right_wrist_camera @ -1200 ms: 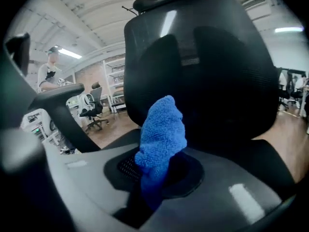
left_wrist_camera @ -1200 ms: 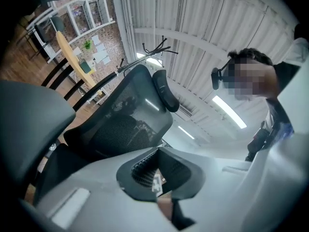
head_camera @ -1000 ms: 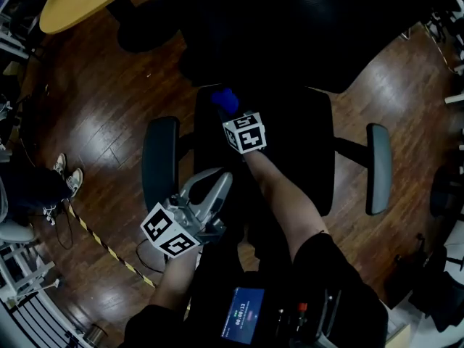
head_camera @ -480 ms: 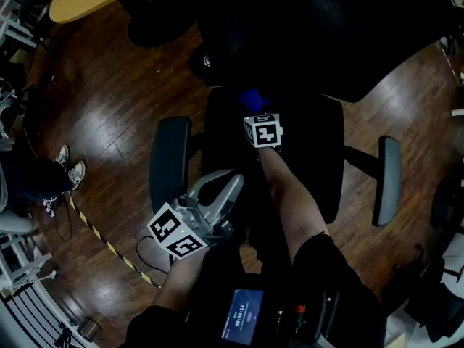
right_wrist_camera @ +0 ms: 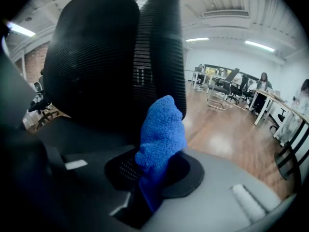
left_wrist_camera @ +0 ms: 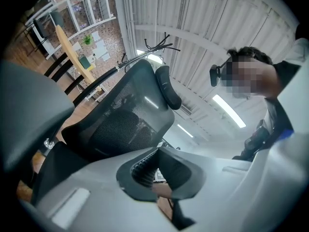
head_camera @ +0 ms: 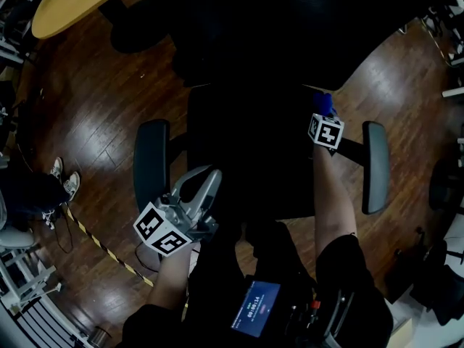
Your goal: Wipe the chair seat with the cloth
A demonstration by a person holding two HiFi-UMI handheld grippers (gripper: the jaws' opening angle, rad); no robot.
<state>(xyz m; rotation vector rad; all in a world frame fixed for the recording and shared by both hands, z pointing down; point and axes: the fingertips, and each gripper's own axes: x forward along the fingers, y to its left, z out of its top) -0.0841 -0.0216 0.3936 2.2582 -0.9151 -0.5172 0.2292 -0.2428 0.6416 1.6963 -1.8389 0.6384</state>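
Two grippers were in play over the black office-chair seat (head_camera: 246,151). The right gripper (head_camera: 323,116) was out at the seat's far right corner, just beside the grey padded right armrest (head_camera: 375,167), its jaws clamped tight on a bright blue terry cloth (head_camera: 324,104). From that gripper's own view the cloth (right_wrist_camera: 161,134) stood bunched up out of the pinch, with the black mesh backrest (right_wrist_camera: 96,57) right behind it; whether the cloth touched the seat could not be told. The left gripper (head_camera: 206,176) hung at the seat's near left edge, beside the grey left armrest (head_camera: 151,165), jaw tips together, nothing held.
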